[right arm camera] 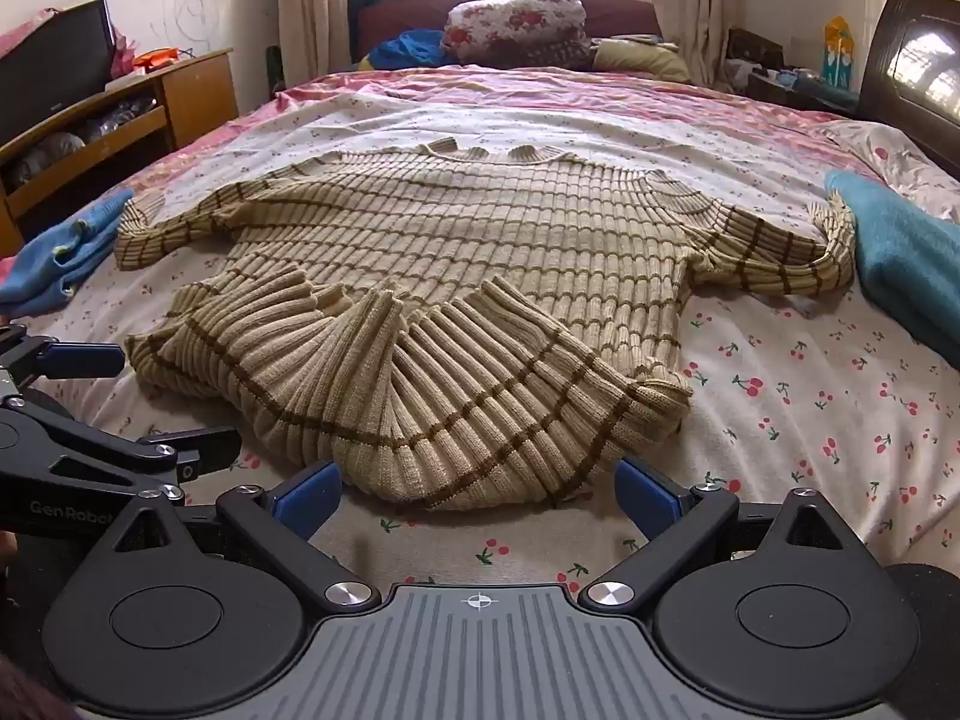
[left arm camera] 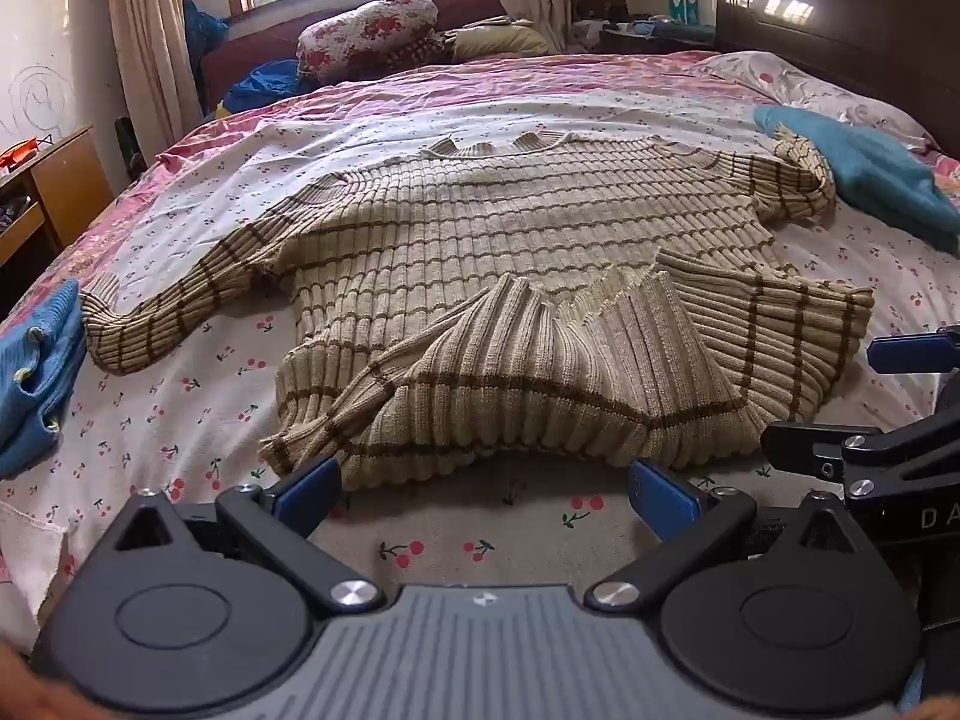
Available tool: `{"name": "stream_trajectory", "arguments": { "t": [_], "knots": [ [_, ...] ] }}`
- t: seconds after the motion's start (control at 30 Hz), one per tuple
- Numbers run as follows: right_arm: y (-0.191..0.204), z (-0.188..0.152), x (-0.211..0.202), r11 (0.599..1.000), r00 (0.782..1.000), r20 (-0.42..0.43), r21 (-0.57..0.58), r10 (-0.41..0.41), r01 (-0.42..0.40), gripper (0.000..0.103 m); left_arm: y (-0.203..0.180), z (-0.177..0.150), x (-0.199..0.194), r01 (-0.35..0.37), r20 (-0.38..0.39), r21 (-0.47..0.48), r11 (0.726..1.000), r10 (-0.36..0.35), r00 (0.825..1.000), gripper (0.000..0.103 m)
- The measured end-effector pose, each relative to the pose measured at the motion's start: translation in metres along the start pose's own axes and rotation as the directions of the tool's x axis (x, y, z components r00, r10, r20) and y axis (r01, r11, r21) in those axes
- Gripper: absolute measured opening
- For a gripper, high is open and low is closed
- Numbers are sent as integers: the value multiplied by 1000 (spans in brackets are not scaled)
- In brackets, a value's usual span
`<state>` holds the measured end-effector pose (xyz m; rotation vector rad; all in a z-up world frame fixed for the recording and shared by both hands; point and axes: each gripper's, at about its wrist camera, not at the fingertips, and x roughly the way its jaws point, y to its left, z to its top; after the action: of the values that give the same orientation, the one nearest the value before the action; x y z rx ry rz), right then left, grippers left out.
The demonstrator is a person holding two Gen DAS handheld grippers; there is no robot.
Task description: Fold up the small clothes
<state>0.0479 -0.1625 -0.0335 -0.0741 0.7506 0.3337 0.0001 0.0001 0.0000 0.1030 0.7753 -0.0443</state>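
A beige ribbed sweater with brown stripes (left arm camera: 480, 252) lies spread on the bed, collar away from me, both sleeves out to the sides. Its near hem is bunched and folded up onto the body (left arm camera: 540, 384). It also shows in the right wrist view (right arm camera: 456, 252). My left gripper (left arm camera: 486, 489) is open and empty, just in front of the bunched hem. My right gripper (right arm camera: 477, 492) is open and empty, also just short of the hem. The right gripper's body shows at the right edge of the left wrist view (left arm camera: 870, 462).
The bed sheet (left arm camera: 198, 396) is white with cherries. A blue garment (left arm camera: 36, 366) lies at the left, a teal one (left arm camera: 870, 174) at the right. Pillows and a rolled floral quilt (left arm camera: 366, 30) sit at the far end. A wooden cabinet (right arm camera: 120, 114) stands left, a dark headboard (left arm camera: 840, 6) right.
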Motion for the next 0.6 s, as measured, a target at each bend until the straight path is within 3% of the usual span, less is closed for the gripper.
{"name": "stream_trajectory", "arguments": {
  "t": [0.6],
  "knots": [
    [2, -1, 0, 1000, 1000, 2, -15, -6, 6, 98, 0, -2, 3, 2, -19, -17, 1000, -3, 1000, 103]
  ]
}}
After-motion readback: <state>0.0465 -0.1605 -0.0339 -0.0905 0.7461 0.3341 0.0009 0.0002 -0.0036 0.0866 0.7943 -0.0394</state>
